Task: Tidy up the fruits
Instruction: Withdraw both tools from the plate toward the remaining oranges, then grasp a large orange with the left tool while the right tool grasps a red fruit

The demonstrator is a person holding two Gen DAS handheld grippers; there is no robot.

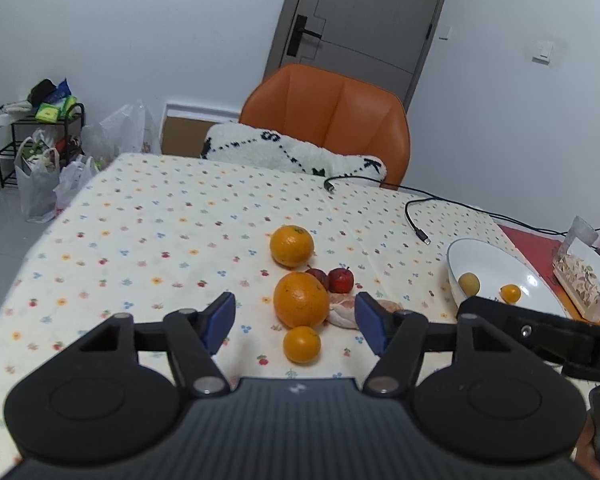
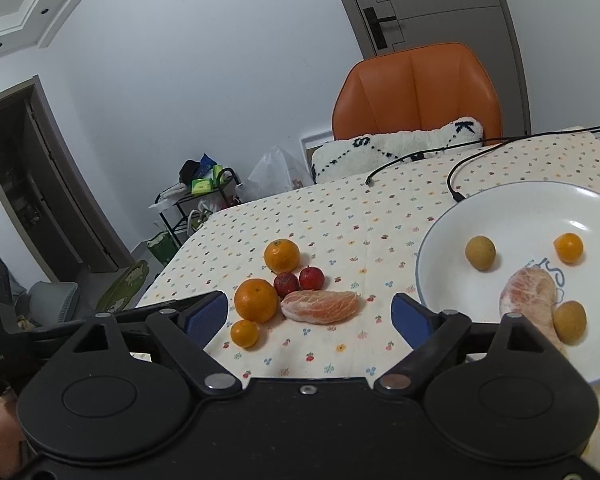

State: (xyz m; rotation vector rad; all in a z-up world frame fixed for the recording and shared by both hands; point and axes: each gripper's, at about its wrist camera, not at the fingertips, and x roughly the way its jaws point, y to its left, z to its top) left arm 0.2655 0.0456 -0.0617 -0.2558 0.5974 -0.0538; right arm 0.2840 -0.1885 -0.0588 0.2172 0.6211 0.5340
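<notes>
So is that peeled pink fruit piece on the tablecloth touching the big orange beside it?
Apart. The right wrist view shows a thin strip of tablecloth between the peeled segment and the big orange.

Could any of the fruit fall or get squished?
Maybe. The big orange touches the small orange and the red fruits, so grabbing one could roll the others. The peeled pomelo piece looks soft; the right tool might crush it. The black cable lies by the plate.

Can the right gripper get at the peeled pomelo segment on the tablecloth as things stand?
Probably yes. The right gripper is open and empty, with the pomelo segment just ahead between its fingers; the large orange sits close beside it.
</notes>
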